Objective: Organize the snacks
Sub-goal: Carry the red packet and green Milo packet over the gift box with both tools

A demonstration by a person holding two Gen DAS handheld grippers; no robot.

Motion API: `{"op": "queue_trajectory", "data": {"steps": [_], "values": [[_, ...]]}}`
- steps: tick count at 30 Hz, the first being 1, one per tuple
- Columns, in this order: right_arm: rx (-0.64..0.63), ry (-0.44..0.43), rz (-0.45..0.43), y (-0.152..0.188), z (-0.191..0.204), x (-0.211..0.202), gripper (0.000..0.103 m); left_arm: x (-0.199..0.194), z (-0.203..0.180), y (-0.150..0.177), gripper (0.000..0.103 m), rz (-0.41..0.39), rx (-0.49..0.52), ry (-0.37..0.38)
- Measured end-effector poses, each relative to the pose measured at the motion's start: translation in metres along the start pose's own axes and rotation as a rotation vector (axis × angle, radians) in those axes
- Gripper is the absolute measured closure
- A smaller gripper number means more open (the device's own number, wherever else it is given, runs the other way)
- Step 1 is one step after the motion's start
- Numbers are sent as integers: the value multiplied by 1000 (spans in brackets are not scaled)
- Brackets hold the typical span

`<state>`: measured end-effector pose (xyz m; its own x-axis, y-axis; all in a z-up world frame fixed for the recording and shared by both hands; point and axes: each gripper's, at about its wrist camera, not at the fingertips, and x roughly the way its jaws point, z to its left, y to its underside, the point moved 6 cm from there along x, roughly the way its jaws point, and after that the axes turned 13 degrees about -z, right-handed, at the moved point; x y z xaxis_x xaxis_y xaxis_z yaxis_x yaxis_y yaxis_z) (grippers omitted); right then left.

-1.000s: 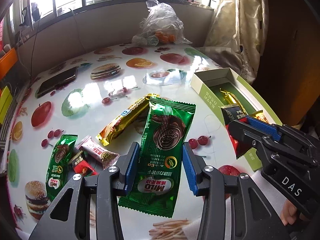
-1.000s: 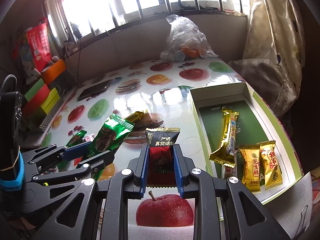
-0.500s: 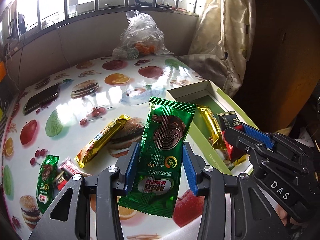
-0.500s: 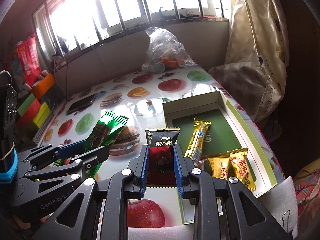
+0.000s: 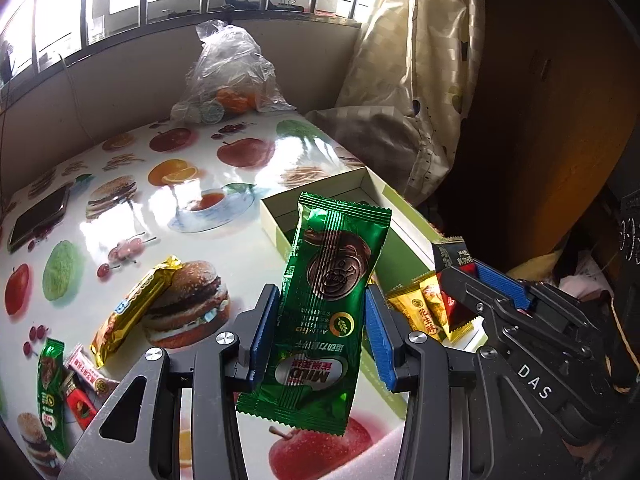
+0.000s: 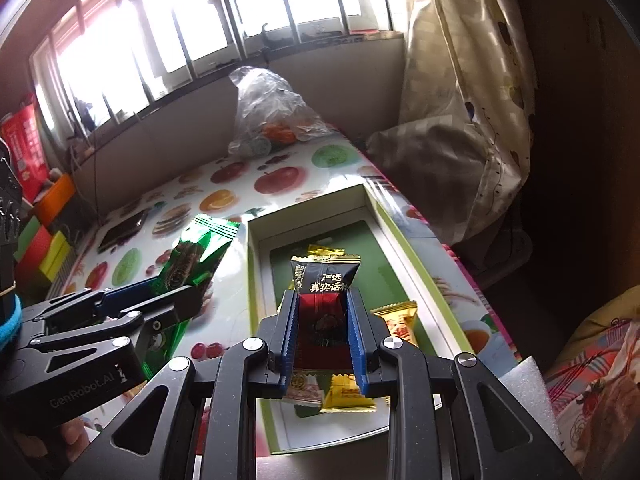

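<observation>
At nine o'clock on the fruit-printed counter (image 5: 132,216), in my left wrist view, I count four loose snacks: one small green Milo packet (image 5: 50,392), one red candy (image 5: 80,402), one pink-and-white candy (image 5: 90,372) and one gold wafer bar (image 5: 132,308) lying across a printed burger. One dark phone (image 5: 38,218) lies flat toward ten o'clock.

At centre, my left claw (image 5: 320,334) is closed on one large green Milo packet (image 5: 324,308), its blue pads pressing both long edges, with the packet upright above the counter at the near-left edge of the box. At twelve o'clock one clear plastic bag (image 5: 230,76) holding orange fruit sits by the wall.

Toward three o'clock stands the one open green-rimmed box (image 6: 394,236). My right claw (image 6: 322,332) grips one black-and-red candy (image 6: 324,300) directly over the box interior, clear of its floor. Inside I can count one gold bar (image 6: 320,250) partly hidden behind that candy, two yellow peanut candy packs (image 5: 424,312) side by side, and one more pale wrapper (image 6: 304,392) at six o'clock under the claw; its kind I cannot tell.
</observation>
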<state>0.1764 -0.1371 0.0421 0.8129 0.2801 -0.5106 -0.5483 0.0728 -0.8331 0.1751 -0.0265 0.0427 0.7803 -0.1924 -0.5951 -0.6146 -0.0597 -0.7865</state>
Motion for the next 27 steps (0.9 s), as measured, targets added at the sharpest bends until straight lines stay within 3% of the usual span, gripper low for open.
{"op": "queue_trajectory", "data": {"steps": [10,27], "values": [[14,57,44,9,-32,16,81,33,-19,-5,59,43,-17,39],[-21,67,108,25,-47,37,81,79,-37,1,59,126,-61,64]]}}
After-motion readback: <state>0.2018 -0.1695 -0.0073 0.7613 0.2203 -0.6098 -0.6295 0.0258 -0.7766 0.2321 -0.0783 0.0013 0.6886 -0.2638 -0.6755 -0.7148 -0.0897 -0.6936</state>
